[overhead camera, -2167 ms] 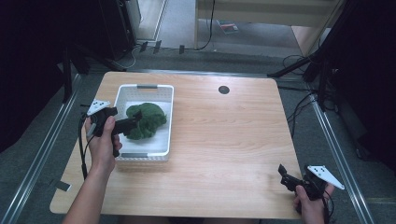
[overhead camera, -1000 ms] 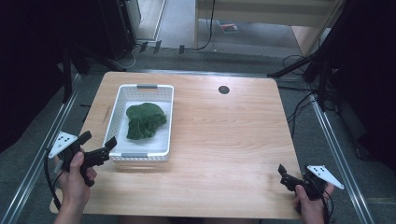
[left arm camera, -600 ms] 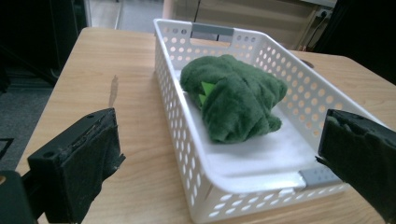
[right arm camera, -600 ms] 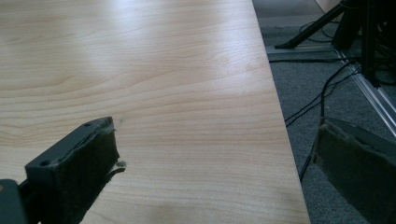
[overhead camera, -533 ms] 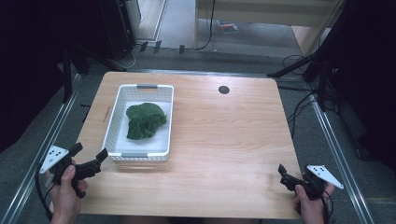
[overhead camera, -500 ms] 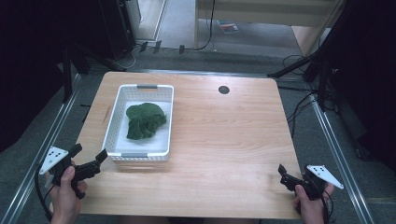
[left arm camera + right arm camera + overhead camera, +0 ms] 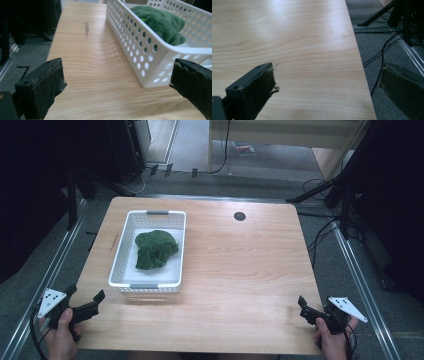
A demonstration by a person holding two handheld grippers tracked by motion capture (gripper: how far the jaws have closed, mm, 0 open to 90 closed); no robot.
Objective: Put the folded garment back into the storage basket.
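**Both grippers wide open, green cloth in the basket**

The left gripper [image 7: 85, 302] sat at the lower left of the frame, jaws spread wide, gripping nothing. The right gripper [image 7: 302, 306], lower right, was likewise open and empty. The green cloth [image 7: 155, 249] lay in the white basket [image 7: 118, 265], left of centre. Since 2.2 seconds earlier, the left gripper had withdrawn from the basket toward the table's near corner.

Right tool [image 7: 328, 92] gapes wide over the wooden table [image 7: 287, 37] edge — grey floor [image 7: 382, 42], cables [image 7: 384, 53] beyond.
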